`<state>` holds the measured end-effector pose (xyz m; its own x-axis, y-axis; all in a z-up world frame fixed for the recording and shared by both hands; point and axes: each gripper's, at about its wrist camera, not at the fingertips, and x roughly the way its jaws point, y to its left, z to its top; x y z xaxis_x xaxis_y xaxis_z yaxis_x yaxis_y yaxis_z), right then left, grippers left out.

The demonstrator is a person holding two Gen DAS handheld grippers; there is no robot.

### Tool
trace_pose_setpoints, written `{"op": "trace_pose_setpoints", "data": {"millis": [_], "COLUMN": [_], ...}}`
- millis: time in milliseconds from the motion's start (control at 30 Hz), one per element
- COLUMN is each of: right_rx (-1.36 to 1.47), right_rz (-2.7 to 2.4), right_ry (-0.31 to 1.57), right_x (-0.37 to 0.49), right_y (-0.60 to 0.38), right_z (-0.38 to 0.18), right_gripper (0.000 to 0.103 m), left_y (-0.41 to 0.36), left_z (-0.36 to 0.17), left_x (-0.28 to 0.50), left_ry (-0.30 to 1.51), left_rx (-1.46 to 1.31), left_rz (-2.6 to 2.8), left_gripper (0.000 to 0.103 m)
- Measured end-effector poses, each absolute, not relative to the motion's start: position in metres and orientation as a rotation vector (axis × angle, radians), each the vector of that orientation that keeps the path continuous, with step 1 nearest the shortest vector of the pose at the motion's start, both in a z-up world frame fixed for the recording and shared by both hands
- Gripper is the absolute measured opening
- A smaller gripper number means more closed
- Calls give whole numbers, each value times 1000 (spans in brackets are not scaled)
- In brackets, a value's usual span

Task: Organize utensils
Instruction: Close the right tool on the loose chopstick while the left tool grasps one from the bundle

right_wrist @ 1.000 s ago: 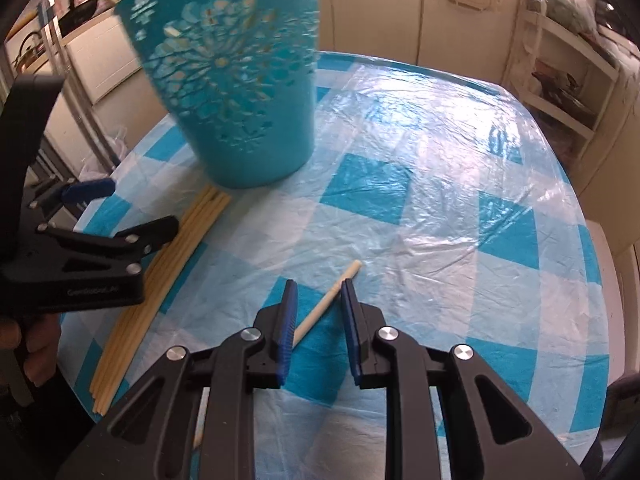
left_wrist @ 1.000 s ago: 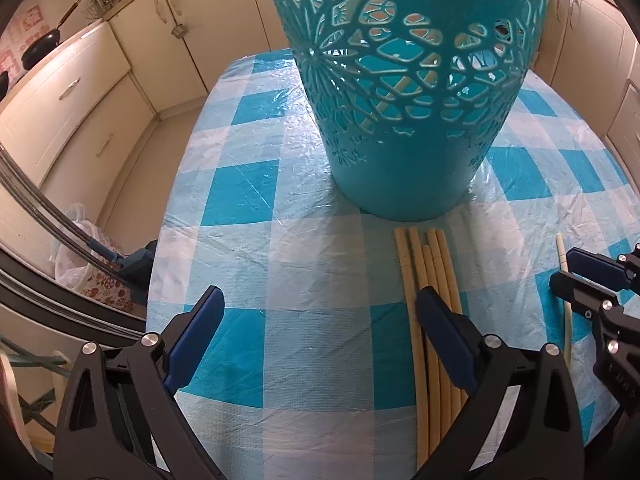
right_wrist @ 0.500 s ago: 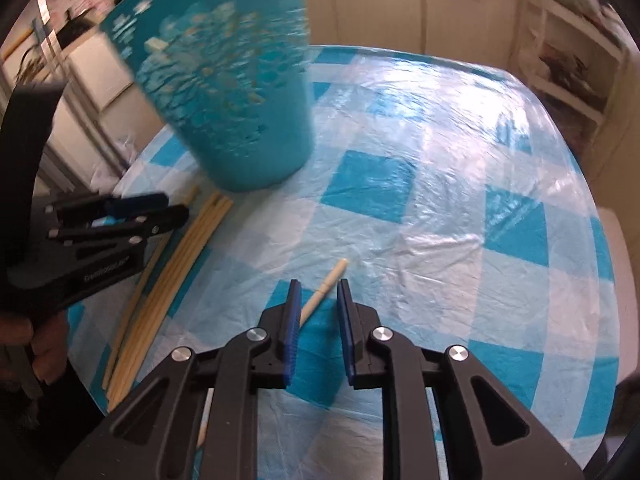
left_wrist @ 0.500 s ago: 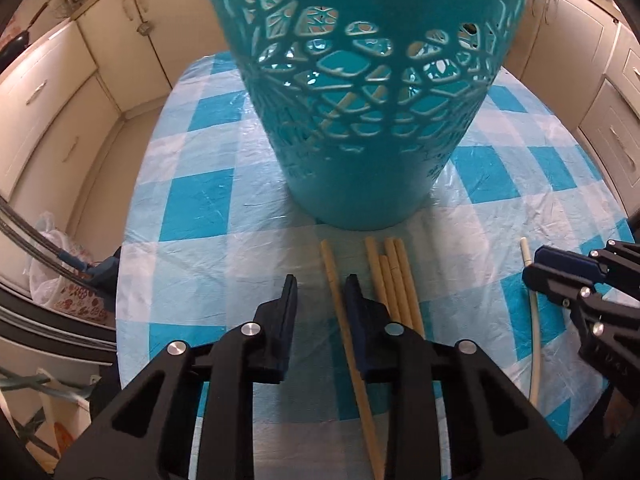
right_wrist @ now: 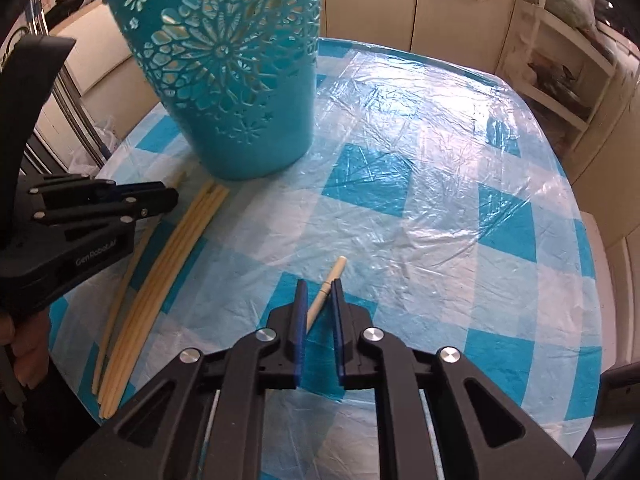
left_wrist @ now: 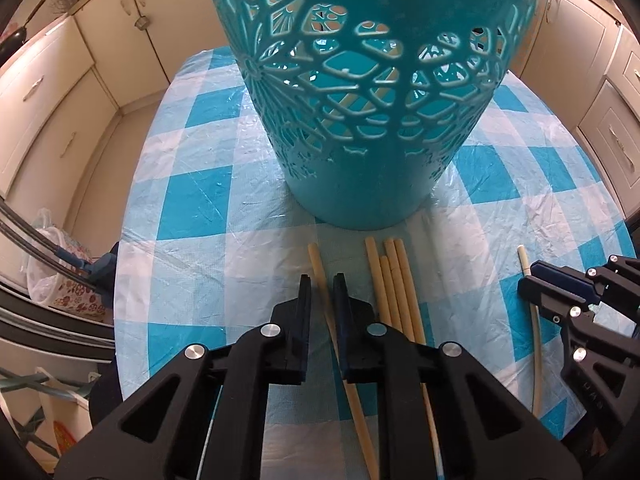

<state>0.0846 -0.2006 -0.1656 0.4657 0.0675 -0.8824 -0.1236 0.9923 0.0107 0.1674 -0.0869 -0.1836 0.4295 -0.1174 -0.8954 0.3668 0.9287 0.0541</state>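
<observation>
Left wrist view: my left gripper (left_wrist: 323, 286) has just been closing and now pinches one chopstick (left_wrist: 320, 268) between its pads, lying on the surface (left_wrist: 188, 216).
Left chopstick position: apart from the bundle (left_wrist: 394, 280) of four chopsticks just to its right; its far end is near the foot of the basket (left_wrist: 360, 120).
Basket: teal, cut-out pattern, upright on the checked cloth; pale sticks show through its holes.
Right wrist view: my right gripper (right_wrist: 318, 300) has just been closing and is clenched on a single pale chopstick (right_wrist: 334, 270), whose far end pokes out past the pads and points up and to the right.
Right chopstick position: well apart from the bundle (right_wrist: 176, 240), on the surface (right_wrist: 440, 200) toward my right.
Other gripper seen: my left gripper (right_wrist: 160, 200) shows at the left edge, beside the bundle.
Person: fingers (right_wrist: 28, 344) at the lower left edge.
</observation>
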Motion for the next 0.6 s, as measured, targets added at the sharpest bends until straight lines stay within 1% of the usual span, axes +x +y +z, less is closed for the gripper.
{"op": "trace_pose_setpoints", "data": {"millis": [33,100,200,600], "right_rx": [-87,-90,-48,-135], "right_rz": [131,124,93,101], "right_ry": [1080,1083,1083,1060], "right_x": [84,84,86,82], "right_y": [-197,-197,-207,-201], "right_z": [-165,-164,-166,-167], "right_gripper": [10,6,6,6], "left_y": [-86,-79,-67,-45], "left_z": [-183,-185,-181,-131], "left_x": [167,169,168,143], "left_ry": [1088,1082,1048,904], "left_rx": [248,239,212,123], "left_rz": [-314,-313,-315,-391], "left_gripper": [7,5,5,5]}}
